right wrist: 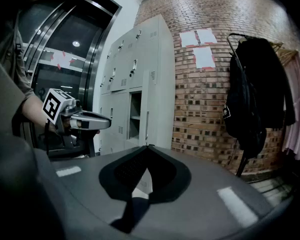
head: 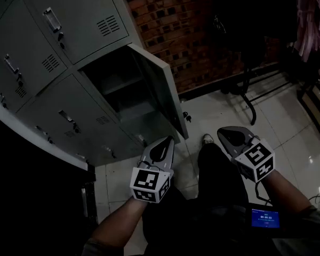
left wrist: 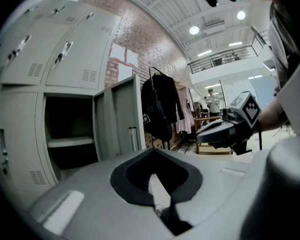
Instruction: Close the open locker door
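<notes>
A bank of grey lockers (head: pixel 48 73) fills the left of the head view. One lower locker stands open, its door (head: pixel 162 89) swung out to the right, and the compartment (head: pixel 117 87) shows an empty shelf. My left gripper (head: pixel 167 141) is shut and empty, its tip just below the door's lower corner and apart from it. My right gripper (head: pixel 223 132) is also shut and empty, farther right over the floor. The left gripper view shows the open door (left wrist: pixel 121 121) ahead beyond the closed tip of the left gripper (left wrist: pixel 152 151). In the right gripper view the door (right wrist: pixel 146 118) is edge-on, far beyond the right gripper (right wrist: pixel 147 147).
A brick wall (head: pixel 176 25) runs right of the lockers. A clothes rack with dark garments (right wrist: pixel 252 99) stands beside it, its black legs (head: pixel 248 95) on the pale tiled floor (head: pixel 288 127). Keys (head: pixel 187 117) hang at the door's edge. The person's legs and a shoe (head: pixel 208 139) are below.
</notes>
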